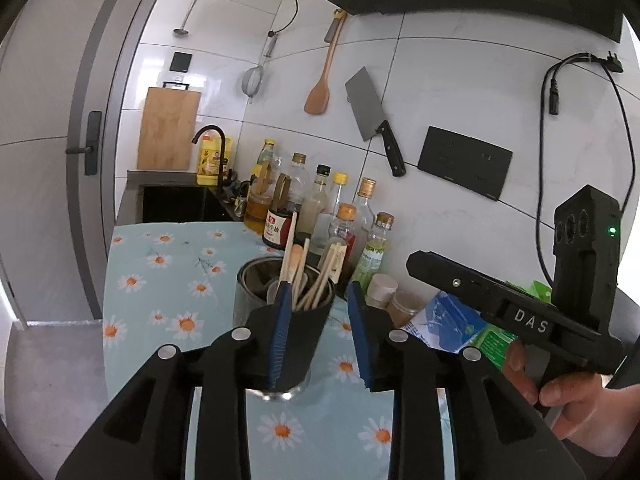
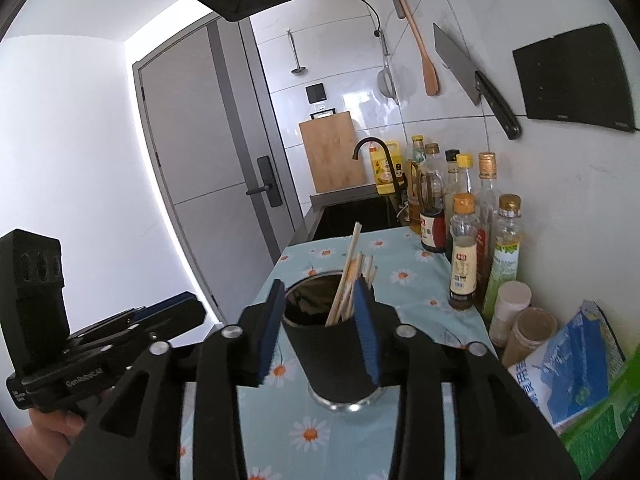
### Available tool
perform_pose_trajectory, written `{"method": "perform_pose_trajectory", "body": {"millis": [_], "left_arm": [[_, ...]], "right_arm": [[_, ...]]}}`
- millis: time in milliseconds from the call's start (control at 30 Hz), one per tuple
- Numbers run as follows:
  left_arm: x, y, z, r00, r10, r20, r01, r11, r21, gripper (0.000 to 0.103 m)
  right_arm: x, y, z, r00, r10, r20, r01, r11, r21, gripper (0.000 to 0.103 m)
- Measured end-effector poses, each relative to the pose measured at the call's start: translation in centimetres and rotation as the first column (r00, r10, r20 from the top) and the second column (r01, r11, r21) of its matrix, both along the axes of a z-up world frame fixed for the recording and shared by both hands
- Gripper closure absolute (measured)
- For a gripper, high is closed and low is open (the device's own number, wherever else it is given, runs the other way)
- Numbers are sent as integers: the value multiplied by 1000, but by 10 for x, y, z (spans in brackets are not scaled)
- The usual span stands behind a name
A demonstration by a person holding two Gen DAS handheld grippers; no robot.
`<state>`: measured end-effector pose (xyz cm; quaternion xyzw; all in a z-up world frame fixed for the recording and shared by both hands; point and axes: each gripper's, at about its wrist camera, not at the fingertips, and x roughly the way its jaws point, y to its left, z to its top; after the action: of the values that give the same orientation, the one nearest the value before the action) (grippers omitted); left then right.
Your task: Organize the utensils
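A dark utensil holder [image 1: 312, 340] with a metal rim stands on the daisy-print cloth [image 1: 168, 280], holding several wooden chopsticks [image 1: 316, 280] and a pale spoon [image 1: 297, 257]. My left gripper [image 1: 318, 290] is open just in front of the holder; its blue pads frame the holder without pressing on it. In the right wrist view the same holder [image 2: 332, 360] and chopsticks [image 2: 348, 276] sit between the spread pads of my right gripper [image 2: 320, 284], which is open and holds nothing. Each view shows the other gripper at its side, held by a hand.
Sauce and oil bottles [image 1: 320, 208] line the tiled wall, with small jars [image 1: 382, 288] and blue-green bags [image 1: 448, 324] to the right. A sink [image 1: 176, 200] lies beyond the cloth. A cleaver [image 1: 368, 108] and a wooden spatula [image 1: 320, 92] hang on the wall. The counter drops off on the left.
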<state>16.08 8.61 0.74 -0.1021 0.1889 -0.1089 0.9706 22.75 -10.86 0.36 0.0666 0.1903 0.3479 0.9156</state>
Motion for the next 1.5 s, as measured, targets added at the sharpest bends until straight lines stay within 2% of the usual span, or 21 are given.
{"method": "perform_pose_trajectory", "body": {"millis": [100, 133, 267, 300, 367, 433, 467, 500, 567, 733, 900, 1133, 1400, 1500], "left_arm": [[-15, -7, -3, 999, 34, -20, -34, 999, 15, 75], [-20, -9, -4, 999, 43, -29, -43, 999, 13, 75], [-42, -19, -6, 994, 86, -61, -83, 996, 40, 57], [-50, -24, -5, 992, 108, -62, -104, 993, 61, 56], [-61, -29, -4, 991, 118, -66, -113, 991, 67, 54], [-75, -34, -5, 986, 150, -80, -145, 988, 56, 41], [-78, -36, -6, 983, 163, -84, -159, 986, 54, 28], [-85, -39, -6, 979, 184, -83, -181, 982, 48, 22], [-99, -49, -7, 979, 192, -73, -188, 981, 49, 17], [-120, -75, -14, 976, 203, -76, -194, 975, 112, 7], [-134, -92, -25, 963, 243, -116, -226, 963, 144, 7], [-143, -104, -39, 950, 264, -166, -244, 961, 130, 7], [-143, -103, -43, 929, 298, -219, -281, 954, 105, 7], [-146, -102, -41, 929, 306, -208, -291, 952, 97, 7]], "right_arm": [[-9, -10, -4, 1000, 2, -8, -2, 1000, -30, 54], [-12, -14, -5, 1000, -4, -10, 3, 999, -41, 50], [-30, -38, -10, 1000, 13, -18, -14, 999, -51, 27], [-34, -44, -11, 1000, 19, -16, -20, 998, -60, 25], [-43, -58, -15, 999, 41, -20, -42, 998, -52, 14], [-52, -69, -19, 999, 48, -26, -49, 997, -54, 9], [-57, -73, -21, 999, 44, -23, -45, 997, -59, 7], [-62, -77, -22, 999, 42, -18, -43, 997, -62, 5], [-74, -85, -23, 998, 56, 5, -55, 995, -82, 5], [-97, -104, -25, 996, 75, 46, -70, 991, -112, 5], [-108, -114, -31, 995, 94, -13, -95, 988, -119, 5], [-121, -123, -39, 995, 100, -14, -101, 985, -137, 5], [-111, -134, -45, 995, 78, -55, -86, 985, -147, 5], [-109, -137, -47, 997, 65, -48, -71, 987, -144, 5]]}}
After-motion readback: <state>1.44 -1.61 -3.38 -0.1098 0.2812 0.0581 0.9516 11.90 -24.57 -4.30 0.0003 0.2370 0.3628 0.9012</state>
